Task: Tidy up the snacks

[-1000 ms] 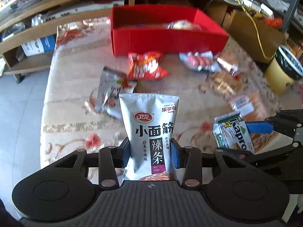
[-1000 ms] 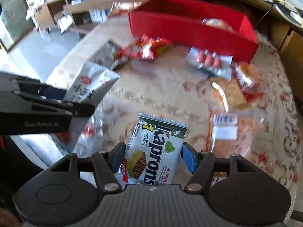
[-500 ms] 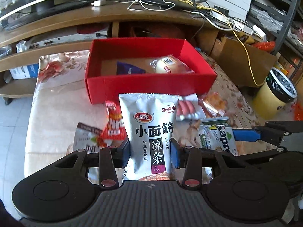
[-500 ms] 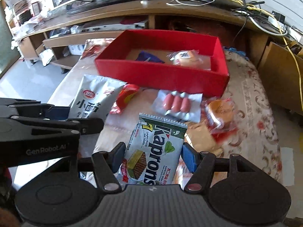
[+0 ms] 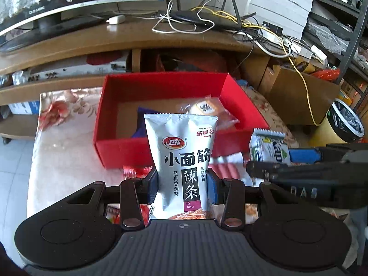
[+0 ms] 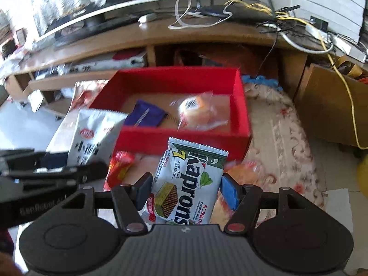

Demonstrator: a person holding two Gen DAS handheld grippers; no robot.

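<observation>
Both my grippers point down at the open red cardboard box [image 5: 119, 148]. My left gripper [image 5: 182, 185] clamps an upright silver foil spicy-strip packet [image 5: 181, 161]; my right gripper [image 6: 186, 189] pinches a white-and-green Kaprons wafer packet [image 6: 188, 181], both held just short of the box's near wall.

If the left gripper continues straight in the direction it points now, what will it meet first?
Probably the red box: its near wall lies directly beyond the silver snack pouch held in the left gripper. Depth is unclear, so the pouch may pass over the wall.

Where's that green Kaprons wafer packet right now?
The Kaprons wafer packet is held upright in the right gripper, just short of the red box.
</observation>
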